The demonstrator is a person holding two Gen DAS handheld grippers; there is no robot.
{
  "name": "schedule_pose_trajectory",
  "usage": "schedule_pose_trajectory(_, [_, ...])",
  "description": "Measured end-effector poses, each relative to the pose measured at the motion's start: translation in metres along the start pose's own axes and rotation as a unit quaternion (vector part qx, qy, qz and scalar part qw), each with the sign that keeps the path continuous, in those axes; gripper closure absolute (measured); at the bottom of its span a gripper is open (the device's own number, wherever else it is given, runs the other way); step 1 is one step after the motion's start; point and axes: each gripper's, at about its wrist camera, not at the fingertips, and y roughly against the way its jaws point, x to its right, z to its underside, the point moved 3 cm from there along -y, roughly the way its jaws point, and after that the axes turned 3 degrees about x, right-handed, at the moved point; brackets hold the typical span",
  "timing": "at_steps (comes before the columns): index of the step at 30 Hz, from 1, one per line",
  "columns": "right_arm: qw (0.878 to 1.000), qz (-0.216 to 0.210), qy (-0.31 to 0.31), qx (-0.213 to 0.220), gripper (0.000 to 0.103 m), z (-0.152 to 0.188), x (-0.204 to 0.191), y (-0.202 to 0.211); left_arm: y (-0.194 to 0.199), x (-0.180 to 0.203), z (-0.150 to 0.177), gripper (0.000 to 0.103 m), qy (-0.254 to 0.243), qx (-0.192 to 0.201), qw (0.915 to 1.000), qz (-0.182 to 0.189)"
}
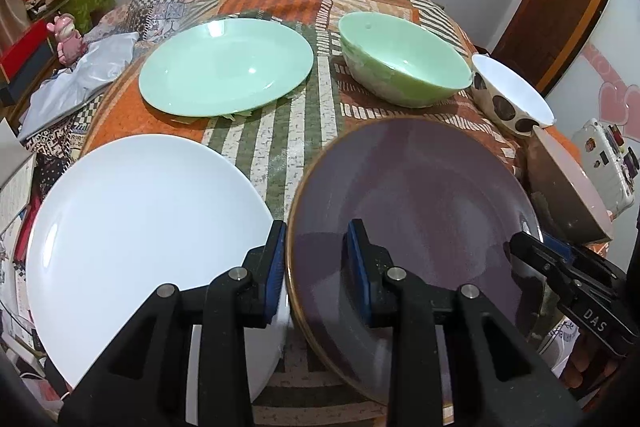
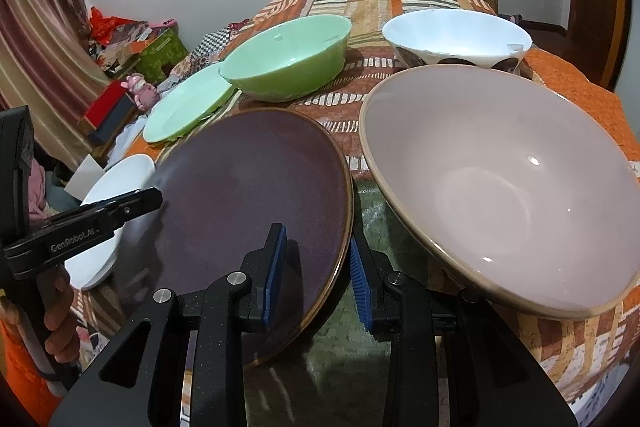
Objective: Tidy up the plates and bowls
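Currently: purple plate [image 1: 416, 211], centre-lower frame in both views, on patterned table [image 1: 304, 131].
Left gripper [image 1: 316, 267] straddles its left rim, one pad outside, one on face; narrow gap, contact unclear.
Right gripper [image 2: 318, 275] straddles right rim likewise; cannot tell if pinching.
Both hands equally near, opposite edges.
Count: plates 3 — purple, white plate [image 1: 148, 227] lower left, green plate [image 1: 224, 67] upper left.
Bowls 3 — green bowl [image 1: 404, 59], spotted bowl [image 1: 508, 95], pink-grey bowl [image 2: 500, 183] at right.

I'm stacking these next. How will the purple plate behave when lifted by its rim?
The purple plate looks rigid glazed ceramic, so probably heavy and fragile. Its glossy surface may slip. Both hand-held grippers, left and right, straddle opposite rims, which should limit tilting.
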Motion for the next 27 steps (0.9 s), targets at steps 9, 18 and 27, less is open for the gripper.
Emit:
schedule_pose_trajectory(9, [0.999,0.003,0.023,0.025,0.074,-0.001,-0.011,0.021,0.028,-0.001,-0.002,0.074,-0.002,0.027,0.9996,0.005])
schedule_pose_trajectory(18, [0.997,-0.019,0.060,0.042,0.074,-0.010,-0.039,0.029,0.072,-0.017,0.003,0.056,0.006,0.074,0.9968,-0.029])
schedule_pose_trajectory(27, [0.993,-0.042,0.096,0.049,0.064,-0.020,-0.074,0.022,0.113,-0.062,0.009,0.036,0.031,0.116,0.9900,-0.075])
